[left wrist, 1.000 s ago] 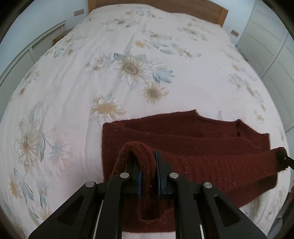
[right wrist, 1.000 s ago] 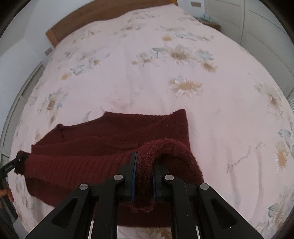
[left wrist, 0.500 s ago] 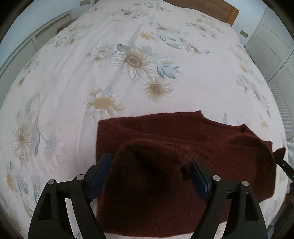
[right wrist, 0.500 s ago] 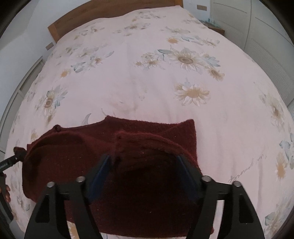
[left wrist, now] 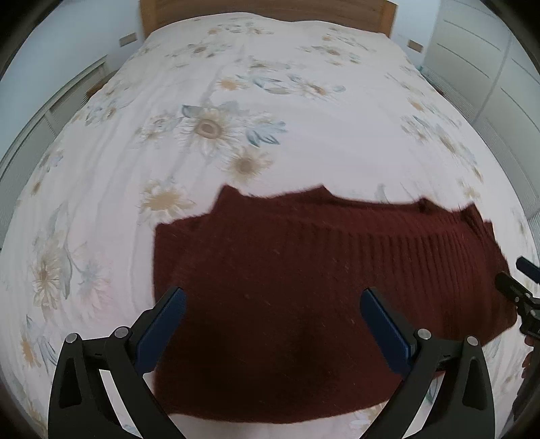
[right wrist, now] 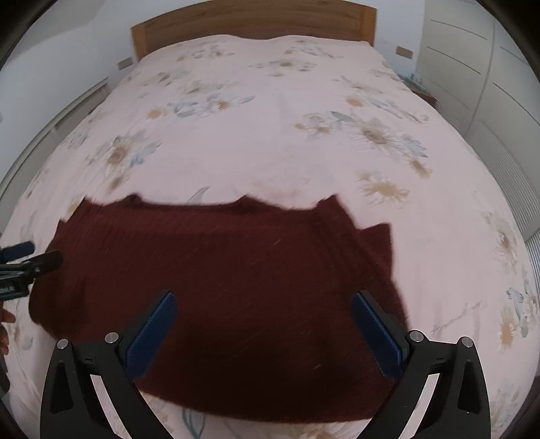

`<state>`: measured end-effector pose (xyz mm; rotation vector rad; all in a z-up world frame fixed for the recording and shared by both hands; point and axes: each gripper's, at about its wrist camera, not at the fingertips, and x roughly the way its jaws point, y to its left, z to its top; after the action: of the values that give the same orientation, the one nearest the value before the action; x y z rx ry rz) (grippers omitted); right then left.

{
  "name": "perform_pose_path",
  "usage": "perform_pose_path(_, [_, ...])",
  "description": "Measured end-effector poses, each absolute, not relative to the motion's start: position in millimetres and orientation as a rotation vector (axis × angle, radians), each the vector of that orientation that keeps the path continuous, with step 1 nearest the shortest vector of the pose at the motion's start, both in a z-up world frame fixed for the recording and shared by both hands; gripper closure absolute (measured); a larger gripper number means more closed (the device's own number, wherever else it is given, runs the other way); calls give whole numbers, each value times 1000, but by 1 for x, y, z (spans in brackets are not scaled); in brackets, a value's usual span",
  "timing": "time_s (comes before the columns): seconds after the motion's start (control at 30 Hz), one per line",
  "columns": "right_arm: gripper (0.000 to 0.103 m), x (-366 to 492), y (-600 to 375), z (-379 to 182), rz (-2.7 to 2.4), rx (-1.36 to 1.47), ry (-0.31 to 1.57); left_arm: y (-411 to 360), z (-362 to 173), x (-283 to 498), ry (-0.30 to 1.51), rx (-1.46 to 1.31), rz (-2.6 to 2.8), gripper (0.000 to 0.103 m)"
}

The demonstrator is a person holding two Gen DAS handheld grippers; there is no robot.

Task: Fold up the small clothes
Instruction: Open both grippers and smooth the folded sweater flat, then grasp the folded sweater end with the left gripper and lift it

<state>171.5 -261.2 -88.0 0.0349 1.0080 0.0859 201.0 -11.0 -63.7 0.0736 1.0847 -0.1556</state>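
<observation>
Both grippers are wide open now, and the dark red knitted sweater (left wrist: pixel 303 270) lies folded flat on the bed (left wrist: pixel 303 141), close to its near edge and about midway between its two sides. The left gripper (left wrist: pixel 273 324) has just been spreading its jaws, and they stand far apart over the garment's near-left part, blue pads (left wrist: pixel 162 327) facing inward and clear of the wool: nothing gripped. Same story on the other side: the right gripper (right wrist: pixel 265 326) has just been opening too, its jaws splayed above the sweater (right wrist: pixel 236 277), pads (right wrist: pixel 376 332) free of the knit. From the left wrist view the right tool's tips poke in at the frame's right edge, beside the sweater's far-right end. Ribbed knit runs across the top layer, and a second layer peeks out along the far side, its edge uneven. The floral bedspread (right wrist: pixel 287 135) stretches away, pale with daisy prints, up to a wooden headboard (right wrist: pixel 253 23). White wardrobe doors (right wrist: pixel 472 77) line the bed's right side. Both views are slightly motion-blurred.
</observation>
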Motion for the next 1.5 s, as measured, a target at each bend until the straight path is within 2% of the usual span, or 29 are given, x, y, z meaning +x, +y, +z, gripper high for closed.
perform_pose_path(0.23, [0,145,-229,-126,96,-52,1021,-38,-100,174,1107,140,-220,1])
perform_pose_path(0.4, [0,136,-240,-153,63,-81,1060,-27,-129,169,1164,166,-185,1])
perform_pose_path(0.67, [0,125,-294,-159,-10,-34,1068,22,-131,170,1158,107,-180,1])
perform_pose_path(0.97, [0,125,-305,-171,-11,-47,1103,21,-141,159,1102,110,-172,1])
perform_pose_path(1.27, [0,113,-308,-128,-10,40,1031,35,-114,163,1161,59,-206,1])
perform_pose_path(1.5, [0,88,-317,-105,-19,60,1004,78,-99,185,1171,-2,-136,1])
